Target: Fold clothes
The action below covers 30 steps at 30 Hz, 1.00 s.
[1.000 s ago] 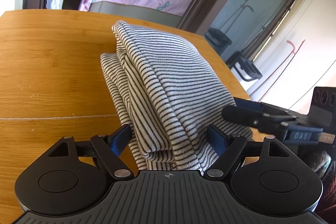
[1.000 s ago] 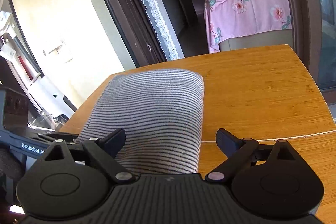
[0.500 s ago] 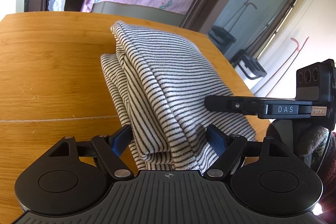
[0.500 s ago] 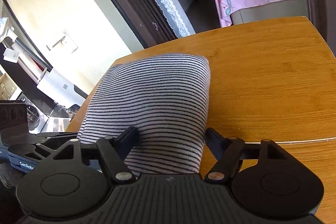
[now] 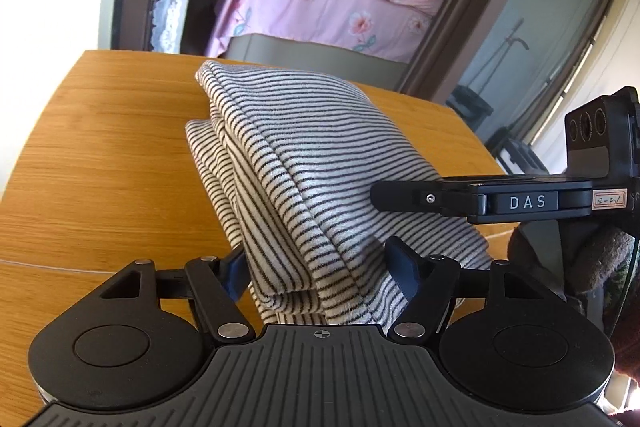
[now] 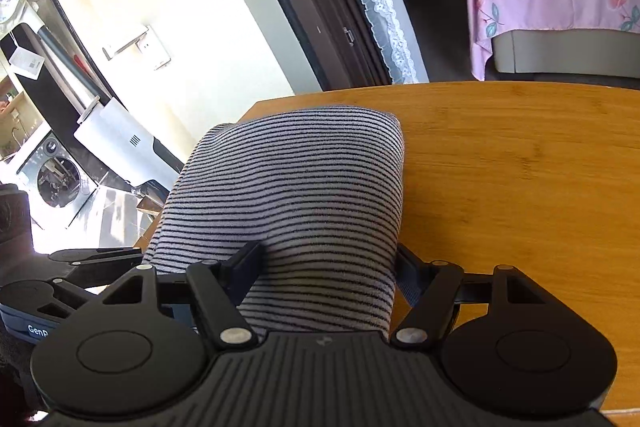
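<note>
I've got both tools straddling the near end of the folded striped garment (image 5: 316,163), which lies in a thick bundle on the wooden bench (image 5: 100,147), running away from me towards the far edge. A second ago my right tool (image 6: 326,267) stood wide with only its left finger near the cloth; since then it has slid across and narrowed, so the bundle's near end now sits between its fingers, which touch the cloth on both sides. I read that as gripping the garment, jaws steady. My left tool (image 5: 316,273) has been around the stack all along, and its jaws are closing right now, the blue pads (image 5: 236,273) drawing in against the folded layers; the left pad touches, but I can't yet call it a firm pinch. In the left view the right tool has also swung in from low at the side to reach over the cloth. To me this means both ends are nearly secured, so I judge the bundle ready for lifting or a further fold
</note>
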Each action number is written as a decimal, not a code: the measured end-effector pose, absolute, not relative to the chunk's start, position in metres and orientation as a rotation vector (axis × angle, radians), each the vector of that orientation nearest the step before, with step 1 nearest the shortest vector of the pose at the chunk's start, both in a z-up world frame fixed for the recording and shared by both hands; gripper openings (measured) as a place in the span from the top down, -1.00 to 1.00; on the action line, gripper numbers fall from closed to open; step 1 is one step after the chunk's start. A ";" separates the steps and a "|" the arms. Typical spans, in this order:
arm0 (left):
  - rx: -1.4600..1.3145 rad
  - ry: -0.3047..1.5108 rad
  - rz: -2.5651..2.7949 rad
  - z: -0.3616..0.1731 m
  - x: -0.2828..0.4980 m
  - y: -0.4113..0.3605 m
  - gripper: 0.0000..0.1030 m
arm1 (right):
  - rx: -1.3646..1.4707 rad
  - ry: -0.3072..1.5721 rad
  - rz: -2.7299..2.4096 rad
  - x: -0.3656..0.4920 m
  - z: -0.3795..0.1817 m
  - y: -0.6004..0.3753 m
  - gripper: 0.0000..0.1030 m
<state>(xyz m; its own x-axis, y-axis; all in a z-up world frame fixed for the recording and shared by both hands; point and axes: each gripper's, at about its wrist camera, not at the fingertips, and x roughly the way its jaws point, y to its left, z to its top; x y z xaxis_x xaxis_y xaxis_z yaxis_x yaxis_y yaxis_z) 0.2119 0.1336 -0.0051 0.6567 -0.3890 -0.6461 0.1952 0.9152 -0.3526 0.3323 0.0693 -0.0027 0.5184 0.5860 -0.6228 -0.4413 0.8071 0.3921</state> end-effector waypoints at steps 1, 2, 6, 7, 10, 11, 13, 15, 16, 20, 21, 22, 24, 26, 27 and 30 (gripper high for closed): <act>-0.275 0.783 -0.319 -0.005 0.214 0.142 -0.45 | 0.180 0.811 0.629 0.338 -0.003 0.080 -0.38; -0.287 0.777 -0.303 -0.006 0.216 0.151 -0.44 | 0.168 0.801 0.636 0.343 -0.003 0.091 -0.38; -0.332 0.746 -0.252 -0.008 0.228 0.184 -0.44 | 0.150 0.772 0.654 0.366 -0.004 0.122 -0.38; -0.348 0.739 -0.242 -0.009 0.232 0.193 -0.44 | 0.151 0.768 0.654 0.372 -0.005 0.127 -0.38; -0.366 0.719 -0.222 -0.010 0.245 0.208 -0.44 | 0.134 0.743 0.637 0.385 -0.006 0.138 -0.41; -0.368 0.713 -0.217 -0.011 0.249 0.211 -0.44 | 0.120 0.729 0.621 0.388 -0.008 0.140 -0.54; -0.371 0.701 -0.212 -0.013 0.257 0.216 -0.46 | 0.103 0.707 0.594 0.393 -0.011 0.143 -0.80; -0.370 0.687 -0.210 -0.014 0.260 0.216 -0.48 | 0.138 0.707 0.590 0.396 -0.019 0.135 -0.92; -0.361 0.677 -0.208 -0.015 0.259 0.214 -0.51 | 0.157 0.710 0.590 0.395 -0.020 0.131 -0.93; -0.362 0.609 -0.165 -0.021 0.243 0.207 -0.59 | 0.198 0.704 0.586 0.383 -0.021 0.117 -0.98; -0.376 0.595 -0.147 -0.022 0.238 0.206 -0.71 | 0.214 0.701 0.583 0.378 -0.021 0.112 -0.98; -0.399 0.590 -0.134 -0.022 0.234 0.206 -0.75 | 0.232 0.698 0.582 0.374 -0.022 0.108 -0.99; -0.429 0.578 -0.108 -0.022 0.223 0.206 -0.88 | 0.274 0.690 0.578 0.362 -0.023 0.097 -1.00; -0.430 0.570 -0.070 -0.020 0.212 0.202 -0.91 | 0.300 0.682 0.566 0.351 -0.025 0.086 -1.00; -0.430 0.567 -0.056 -0.020 0.205 0.200 -0.91 | 0.310 0.678 0.557 0.344 -0.025 0.081 -1.00; -0.412 0.572 -0.027 -0.019 0.184 0.187 -0.95 | 0.312 0.674 0.527 0.325 -0.025 0.069 -1.00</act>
<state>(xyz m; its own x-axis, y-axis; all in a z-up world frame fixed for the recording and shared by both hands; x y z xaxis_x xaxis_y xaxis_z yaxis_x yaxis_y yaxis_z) 0.1840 0.1869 -0.0190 0.8428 -0.1375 -0.5204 -0.0884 0.9183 -0.3858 0.3253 0.0686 -0.0249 0.6588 0.5553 -0.5076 -0.3592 0.8250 0.4363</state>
